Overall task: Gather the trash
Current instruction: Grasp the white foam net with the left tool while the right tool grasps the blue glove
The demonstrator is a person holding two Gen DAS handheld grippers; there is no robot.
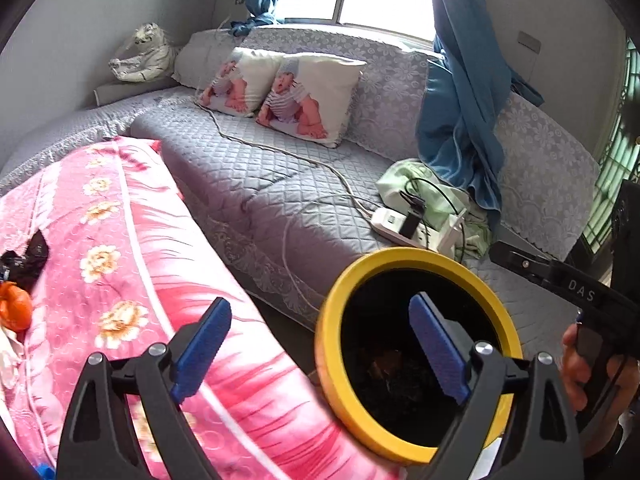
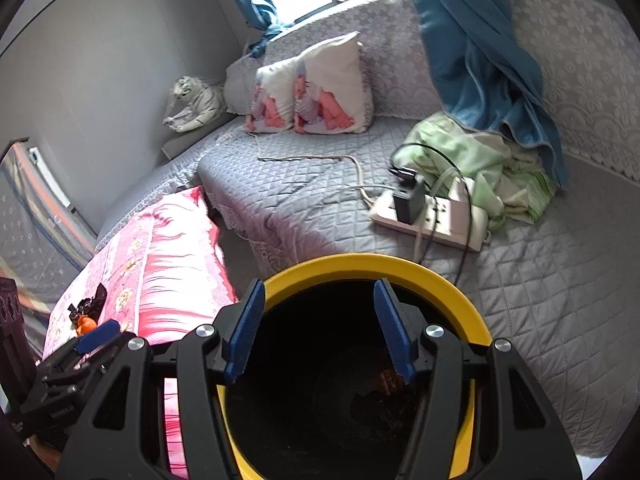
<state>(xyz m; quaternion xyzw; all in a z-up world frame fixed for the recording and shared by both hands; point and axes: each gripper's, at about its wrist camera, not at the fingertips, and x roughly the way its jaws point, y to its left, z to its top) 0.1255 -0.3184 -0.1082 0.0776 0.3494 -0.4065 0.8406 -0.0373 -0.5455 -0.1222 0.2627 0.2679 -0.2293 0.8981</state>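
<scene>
On the grey quilted sofa (image 2: pixel 304 204), both grippers hang apart-jawed and empty over the yellow-rimmed bin (image 2: pixel 376 264): left gripper (image 1: pixel 320 344), right gripper (image 2: pixel 320 332).

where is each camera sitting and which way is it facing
Left wrist: sits on the left gripper, angled down over the pink quilt toward the sofa; its open blue fingers, a hand and the right gripper show.
Right wrist: sits on the right gripper, above the yellow-rimmed bin; the left gripper shows.
Shared: bin, sofa, quilt, cushions, power strip.
</scene>
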